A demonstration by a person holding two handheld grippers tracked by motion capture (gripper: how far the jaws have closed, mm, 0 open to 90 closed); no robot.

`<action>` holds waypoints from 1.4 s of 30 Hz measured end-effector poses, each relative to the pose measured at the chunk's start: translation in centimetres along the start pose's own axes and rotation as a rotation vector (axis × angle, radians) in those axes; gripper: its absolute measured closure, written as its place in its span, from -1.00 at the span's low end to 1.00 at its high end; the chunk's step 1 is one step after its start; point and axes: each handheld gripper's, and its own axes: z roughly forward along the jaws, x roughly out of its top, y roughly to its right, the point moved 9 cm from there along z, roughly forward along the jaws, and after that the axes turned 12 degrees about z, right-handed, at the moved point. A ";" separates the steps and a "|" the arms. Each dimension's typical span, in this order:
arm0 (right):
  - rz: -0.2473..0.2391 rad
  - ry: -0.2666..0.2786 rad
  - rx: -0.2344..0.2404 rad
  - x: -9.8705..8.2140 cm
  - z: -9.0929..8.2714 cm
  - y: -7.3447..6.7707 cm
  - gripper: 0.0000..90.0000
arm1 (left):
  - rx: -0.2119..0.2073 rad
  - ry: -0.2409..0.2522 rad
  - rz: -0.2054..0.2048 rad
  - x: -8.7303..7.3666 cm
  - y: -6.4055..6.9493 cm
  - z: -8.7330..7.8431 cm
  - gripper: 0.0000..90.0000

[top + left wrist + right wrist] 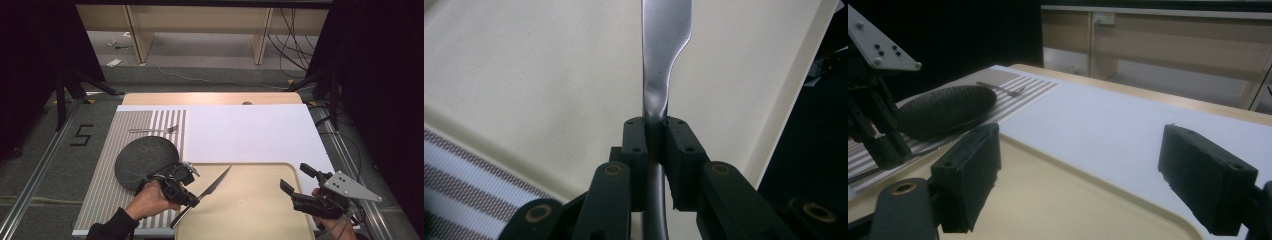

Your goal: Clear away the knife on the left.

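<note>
Your left tool (196, 196) gripped the knife (216, 184) by its neck, blade pointing toward 1 o'clock over the beige tray (250, 210). Your right tool (296, 181) sat wide, holding nothing, at the tray's 3 o'clock edge. Dark plate (145, 160) lay at 10 o'clock, fork (155, 130) beyond it.

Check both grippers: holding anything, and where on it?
Left gripper clamps the knife on its handle, near the blade. Right gripper holds nothing, jaws open.
</note>
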 end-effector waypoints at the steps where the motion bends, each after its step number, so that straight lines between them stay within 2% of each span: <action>1: 0.000 0.000 0.000 0.0 0.0 0.0 -0.60 | -0.004 -0.010 -0.001 0.1 0.0 0.3 0.78; 10: -0.003 0.001 0.002 0.0 0.0 0.0 -0.60 | -0.038 -0.044 -0.003 1.1 0.6 2.2 0.78; 14: -0.002 -0.002 0.004 0.0 0.0 -0.1 -0.60 | -0.059 -0.081 -0.006 1.1 1.0 3.4 0.78; 22: -0.004 -0.001 0.004 0.0 0.0 -0.1 -0.60 | -0.075 -0.107 -0.055 0.9 0.5 4.8 0.77; 31: -0.006 -0.001 0.006 0.0 0.0 -0.1 -0.60 | -0.072 -0.120 -0.075 0.6 0.2 5.5 0.76; 36: -0.006 0.000 0.007 0.0 0.0 -0.1 -0.60 | -0.076 -0.104 -0.063 0.7 0.4 5.4 0.73; 38: -0.005 -0.003 0.007 0.0 0.0 -0.1 -0.60 | -0.076 -0.082 -0.061 1.0 0.5 5.2 0.54; 40: -0.004 -0.002 0.007 0.0 0.0 -0.1 -0.59 | -0.083 -0.040 -0.033 1.5 0.9 4.5 0.33; 42: -0.004 -0.003 0.008 0.0 0.0 -0.1 -0.59 | -0.063 -0.001 -0.008 1.9 1.1 4.1 0.18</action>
